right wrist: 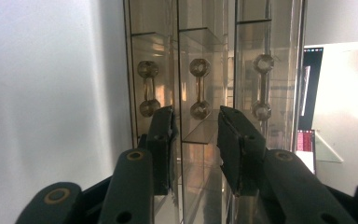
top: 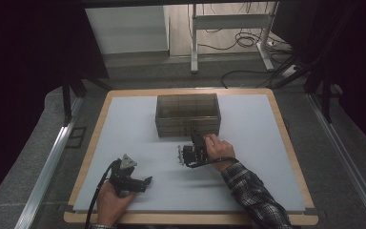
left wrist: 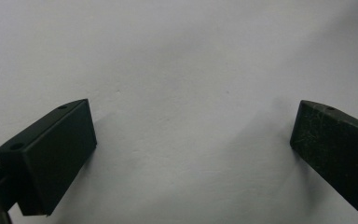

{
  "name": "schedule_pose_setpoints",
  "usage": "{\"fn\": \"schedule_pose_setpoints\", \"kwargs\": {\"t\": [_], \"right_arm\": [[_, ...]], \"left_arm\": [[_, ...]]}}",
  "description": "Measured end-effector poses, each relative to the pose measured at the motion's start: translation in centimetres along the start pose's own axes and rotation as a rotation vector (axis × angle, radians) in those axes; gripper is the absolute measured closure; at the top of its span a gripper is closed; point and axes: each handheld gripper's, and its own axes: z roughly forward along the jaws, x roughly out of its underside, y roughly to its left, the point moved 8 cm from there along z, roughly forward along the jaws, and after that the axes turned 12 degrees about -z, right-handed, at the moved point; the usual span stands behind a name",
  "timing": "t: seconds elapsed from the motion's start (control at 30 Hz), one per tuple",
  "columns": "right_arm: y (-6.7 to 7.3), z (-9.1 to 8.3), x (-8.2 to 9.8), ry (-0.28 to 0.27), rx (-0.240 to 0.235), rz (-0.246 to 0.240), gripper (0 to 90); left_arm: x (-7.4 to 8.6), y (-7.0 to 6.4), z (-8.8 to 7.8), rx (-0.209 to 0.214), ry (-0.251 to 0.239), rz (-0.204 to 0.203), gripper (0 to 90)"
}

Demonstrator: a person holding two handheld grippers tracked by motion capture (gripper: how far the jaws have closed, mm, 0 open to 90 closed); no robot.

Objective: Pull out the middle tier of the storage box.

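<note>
Left gripper (top: 147, 181) idle at near-left of table (top: 248, 181), jaws released, nothing between them.
Right gripper (right wrist: 196, 126) faces the clear drawer box (top: 187, 114) at table centre-far; jaws half-closed astride the middle drawer handle (right wrist: 199, 87), directly ahead, long axis parallel to the pads, not yet pinched.

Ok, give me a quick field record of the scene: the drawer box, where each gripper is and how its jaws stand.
drawer box: clear box with three drawers, far middle of the white mat
right gripper: right gripper at the box front, turned on its side
right jaws: partly closed, either side of the middle drawer handle; contact unclear
left gripper: left gripper low on the mat, near left
left jaws: wide open, nothing between them
</note>
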Motion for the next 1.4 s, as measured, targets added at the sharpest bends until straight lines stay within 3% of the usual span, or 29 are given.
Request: {"fn": "schedule_pose_setpoints", "kwargs": {"t": [0.63,0.7,0.83,1.4], "right_arm": [[-0.2,1.6,-0.2,0.017,0.025,-0.038,73.8],[-0.1,1.6,-0.2,0.023,0.03,-0.044,77.8],[-0.2,1.7,-0.3,0.018,0.045,-0.033,79.5],[0.2,0.2,-0.4,-0.017,0.026,-0.014,79.9]], "left_arm": [[0.0,0.0,0.0,0.0,0.0,0.0,0.0],[0.0,0.0,0.0,0.0,0.0,0.0,0.0],[0.0,0.0,0.0,0.0,0.0,0.001,0.0],[0.0,0.0,0.0,0.0,0.0,0.0,0.0]]}}
